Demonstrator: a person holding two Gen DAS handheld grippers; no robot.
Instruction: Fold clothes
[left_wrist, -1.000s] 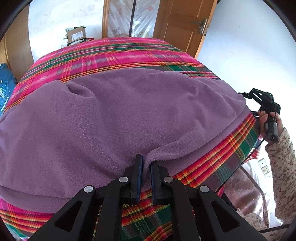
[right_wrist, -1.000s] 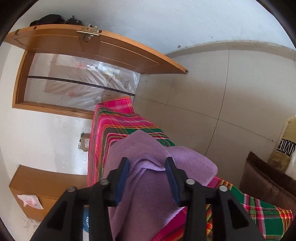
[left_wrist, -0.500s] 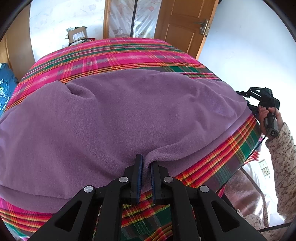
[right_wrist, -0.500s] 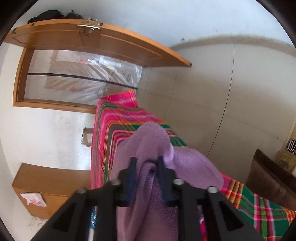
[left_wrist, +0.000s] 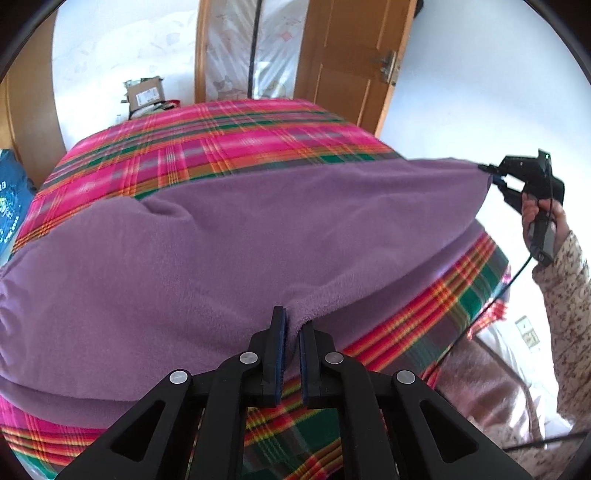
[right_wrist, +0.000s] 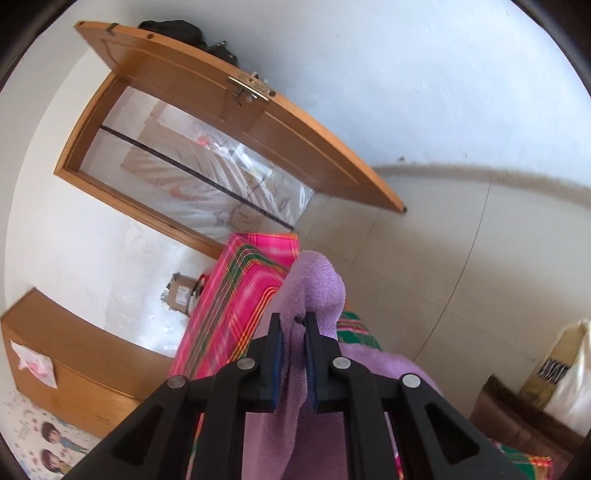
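left gripper: clamped on purple fleece at near edge of plaid bed | right gripper: clamped on fleece corner, lifted off right edge

Fuzzy matt purple fleece lies over woven plaid cloth; varnished wooden door.

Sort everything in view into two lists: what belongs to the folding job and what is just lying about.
Job:
purple fleece garment
left tongs
right tongs
pink plaid bedcover

Lying about:
small cardboard box
brown wooden door
blue printed bag
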